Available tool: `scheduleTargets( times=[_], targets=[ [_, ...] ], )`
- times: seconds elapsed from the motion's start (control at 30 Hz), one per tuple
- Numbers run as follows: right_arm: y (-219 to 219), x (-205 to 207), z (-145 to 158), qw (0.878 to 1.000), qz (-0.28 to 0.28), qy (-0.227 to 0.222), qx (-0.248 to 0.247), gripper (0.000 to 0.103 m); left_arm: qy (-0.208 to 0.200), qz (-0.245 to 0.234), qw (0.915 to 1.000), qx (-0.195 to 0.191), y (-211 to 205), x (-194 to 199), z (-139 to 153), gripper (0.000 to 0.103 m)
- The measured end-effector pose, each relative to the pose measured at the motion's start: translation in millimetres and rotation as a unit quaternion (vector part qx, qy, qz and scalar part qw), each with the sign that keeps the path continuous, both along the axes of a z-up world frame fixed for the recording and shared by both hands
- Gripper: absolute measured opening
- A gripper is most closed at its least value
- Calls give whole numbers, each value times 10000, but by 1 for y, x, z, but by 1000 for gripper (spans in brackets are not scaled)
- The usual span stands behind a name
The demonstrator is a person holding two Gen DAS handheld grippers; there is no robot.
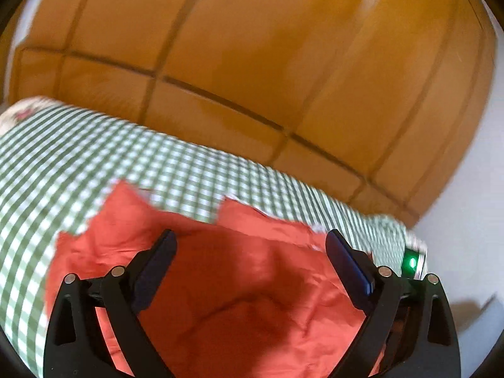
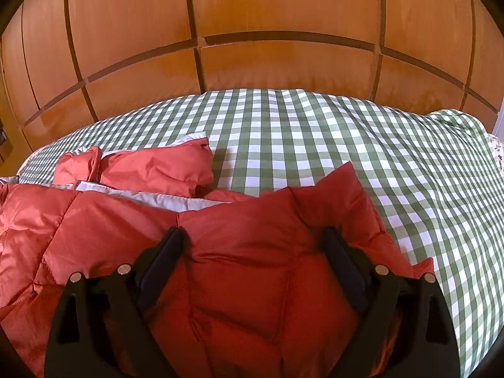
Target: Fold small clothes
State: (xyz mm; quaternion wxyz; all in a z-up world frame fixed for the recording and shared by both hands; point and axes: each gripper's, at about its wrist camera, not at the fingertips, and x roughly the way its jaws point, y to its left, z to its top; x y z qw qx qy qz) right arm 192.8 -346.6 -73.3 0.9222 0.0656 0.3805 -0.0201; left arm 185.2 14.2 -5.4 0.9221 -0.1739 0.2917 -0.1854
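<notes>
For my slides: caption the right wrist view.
Open right gripper over a red quilted jacket on a checked cloth.

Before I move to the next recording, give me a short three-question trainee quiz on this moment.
1. True or false: the left gripper is clamped shut on the red quilted jacket.
2. Multiple choice: the jacket lies on a) a bare wooden floor, b) a green-and-white checked cover, c) a blue towel.
3. Fill in: behind the bed stands a panelled ____ wardrobe.

Key:
1. False. Both the left gripper and the right gripper have their jaws wide apart over the fabric.
2. b.
3. Wooden (orange-brown panels with dark seams). The jacket's pale grey lining also shows in the right wrist view.
</notes>
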Motion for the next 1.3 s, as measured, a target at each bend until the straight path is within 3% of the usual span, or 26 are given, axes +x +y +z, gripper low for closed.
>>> scheduleTargets(
  times=[0.1, 0.23, 0.3, 0.43, 0.53, 0.63, 0.8, 1.0, 1.1, 1.2, 1.3],
  targets=[
    [-1, 0, -1, 10000, 2, -11, 30, 91, 21, -331, 9963, 790, -37, 12, -10, 94],
    [-2, 0, -2, 10000, 0, -17, 66, 91, 352, -766, 9751, 2052, -78, 43, -44, 89],
    [-2, 0, -2, 10000, -10, -17, 83, 91, 327, -738, 9682, 2367, -82, 57, -55, 88],
    [-3, 1, -2, 9999, -52, -23, 131, 91, 706, -710, 9711, 2168, -75, 84, -78, 88],
    [-8, 2, -2, 9995, -80, -41, 290, 91, 771, -765, 9777, 1800, -67, 90, -94, 90],
    [-8, 2, -2, 9995, -86, -31, 302, 91, 748, -785, 9798, 1682, -64, 89, -101, 90],
    [-4, -1, 5, 9998, -82, -51, 198, 92, 770, -810, 9818, 1534, -63, 87, -103, 91],
    [-7, -24, 29, 9978, -476, -431, -188, 101, 832, -649, 9834, 1474, -47, 70, -79, 91],
    [-17, -17, 28, 9968, -710, -200, -297, 101, 608, -271, 9834, 1686, -26, 63, -63, 91],
    [-29, -6, 19, 9956, -928, 56, -148, 101, 412, 256, 9759, 2126, -5, 68, -58, 91],
    [-35, 6, 6, 9942, -1017, 338, 2, 101, 764, 584, 9692, 2268, 14, 88, -75, 95]
  ],
)
